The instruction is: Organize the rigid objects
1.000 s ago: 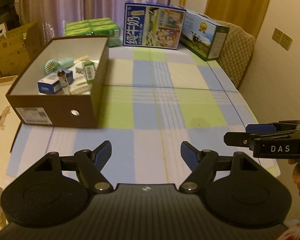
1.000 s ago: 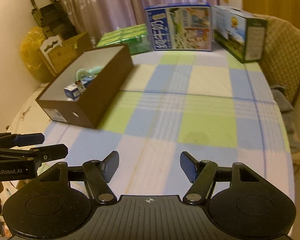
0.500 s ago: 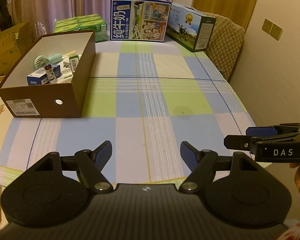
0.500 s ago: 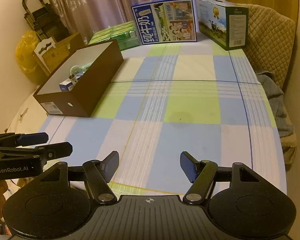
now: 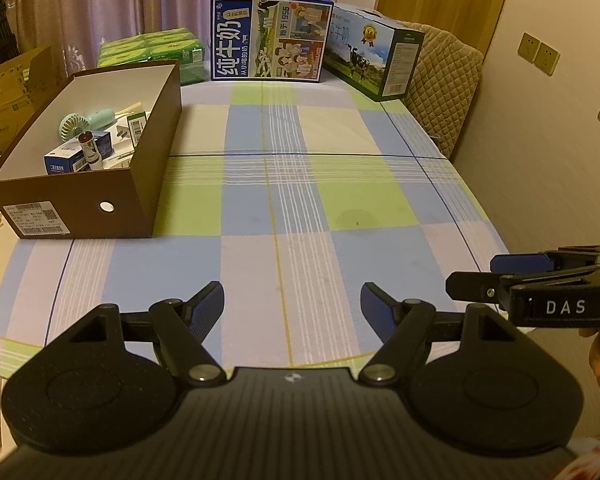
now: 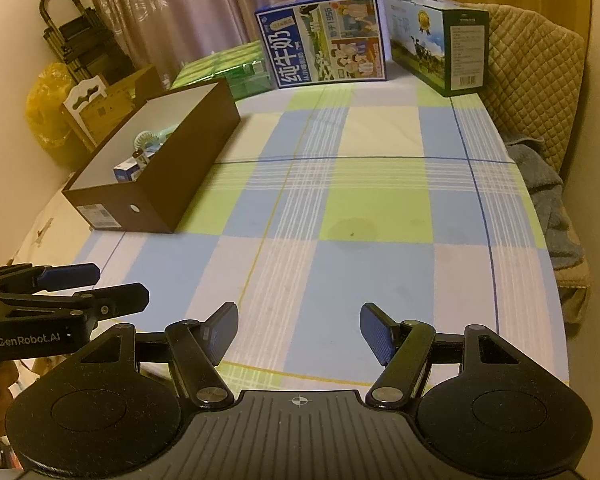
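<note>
A brown cardboard box (image 5: 100, 204) stands at the table's left side and also shows in the right wrist view (image 6: 168, 188). Inside it lie a mint hand fan (image 5: 84, 122), a small blue carton (image 5: 66, 162), a dark-capped bottle (image 5: 87, 144) and a green-white packet (image 5: 137, 126). My left gripper (image 5: 292, 304) is open and empty above the table's near edge. My right gripper (image 6: 298, 328) is open and empty beside it; it shows from the side in the left wrist view (image 5: 496, 276).
A checked cloth (image 5: 300, 184) covers the table. Two milk cartons (image 5: 270, 48) (image 5: 374, 64) and green packs (image 5: 152, 50) stand at the far edge. A padded chair (image 5: 444, 84) sits at the far right. Cardboard boxes (image 5: 8, 96) stand on the left.
Both grippers have drawn back from the table toward its near edge, so more of the cloth shows. Both stay open and empty. The box and its contents have not moved.
</note>
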### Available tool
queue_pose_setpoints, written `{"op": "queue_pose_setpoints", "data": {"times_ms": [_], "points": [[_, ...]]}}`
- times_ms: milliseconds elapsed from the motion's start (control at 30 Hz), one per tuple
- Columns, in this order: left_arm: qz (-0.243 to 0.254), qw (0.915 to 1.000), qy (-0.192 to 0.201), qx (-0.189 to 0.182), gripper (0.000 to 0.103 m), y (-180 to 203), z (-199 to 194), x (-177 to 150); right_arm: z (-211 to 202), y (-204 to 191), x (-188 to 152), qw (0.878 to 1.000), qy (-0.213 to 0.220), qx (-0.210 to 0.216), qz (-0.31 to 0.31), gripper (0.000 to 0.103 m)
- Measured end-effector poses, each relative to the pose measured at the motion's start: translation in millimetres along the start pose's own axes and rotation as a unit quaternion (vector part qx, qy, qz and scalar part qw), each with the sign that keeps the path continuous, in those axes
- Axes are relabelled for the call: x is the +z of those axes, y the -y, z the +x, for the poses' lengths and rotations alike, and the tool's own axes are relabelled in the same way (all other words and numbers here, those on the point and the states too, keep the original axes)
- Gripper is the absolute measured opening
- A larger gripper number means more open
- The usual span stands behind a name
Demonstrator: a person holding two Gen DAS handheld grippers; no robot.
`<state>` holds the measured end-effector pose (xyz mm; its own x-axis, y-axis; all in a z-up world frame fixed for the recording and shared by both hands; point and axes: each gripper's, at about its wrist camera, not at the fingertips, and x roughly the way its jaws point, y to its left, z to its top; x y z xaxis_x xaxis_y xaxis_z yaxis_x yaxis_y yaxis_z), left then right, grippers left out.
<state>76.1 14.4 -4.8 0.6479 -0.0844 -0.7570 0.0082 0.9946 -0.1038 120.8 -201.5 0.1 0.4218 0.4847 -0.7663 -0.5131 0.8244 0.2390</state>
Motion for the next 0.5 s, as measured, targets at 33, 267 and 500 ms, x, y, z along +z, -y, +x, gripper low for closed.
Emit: {"op": "queue_pose_setpoints", "data": {"times_ms": [33,267,500], "points": [[0.000,1.0000,0.000,0.001,0.072,0.1,0.5,0.4,0.5,0.2,0.2,1.000,0.000,0.000,0.001,0.065],[0.000,1.0000,0.000,0.002,0.072,0.4,1.0,1.2,2.2,1.2,1.9,1.000,-0.001,0.001,0.001,0.065],[0.000,1.0000,0.000,0.002,0.072,0.3,1.4,1.1,3.4,2.9,3.3,1.000,-0.002,0.002,0.002,0.065]]}}
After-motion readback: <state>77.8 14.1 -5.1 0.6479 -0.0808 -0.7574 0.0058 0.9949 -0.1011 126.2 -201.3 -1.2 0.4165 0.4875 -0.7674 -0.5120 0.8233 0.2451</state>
